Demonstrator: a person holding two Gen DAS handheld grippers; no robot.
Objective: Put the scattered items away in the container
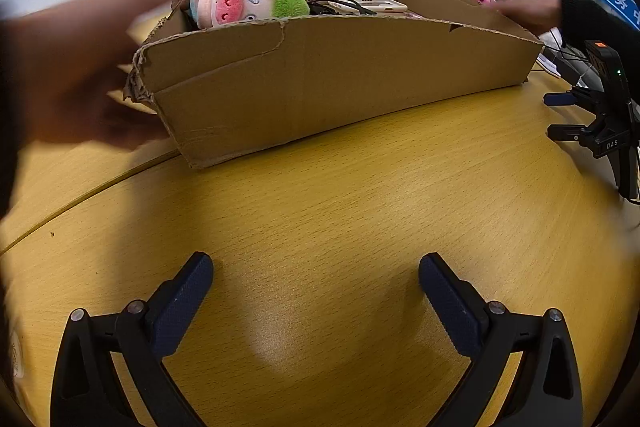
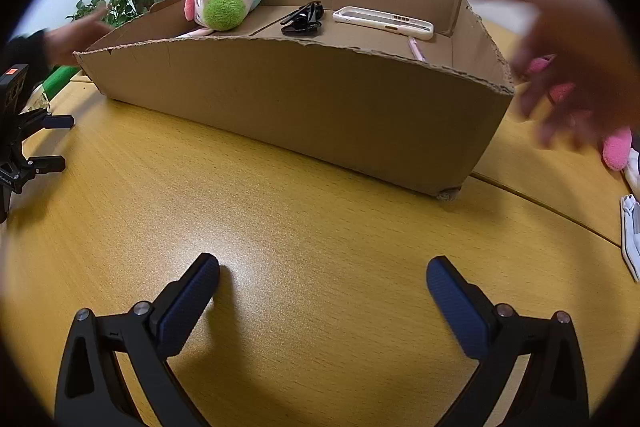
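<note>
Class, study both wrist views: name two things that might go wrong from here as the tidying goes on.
1. Blurred bare hands flank the cardboard box; it may shift, or a gripper could strike them.
2. The plush pig leans on the box's torn rim and could topple out.

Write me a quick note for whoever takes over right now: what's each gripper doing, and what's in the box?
Left gripper: open, empty, over bare table.
Right gripper: open, empty.
Bare hands blur at both ends of the cardboard box.
Done: plush pig, black clip, white phone case, pink pen in the box.
Left: pink plush lies outside, at the right.
</note>
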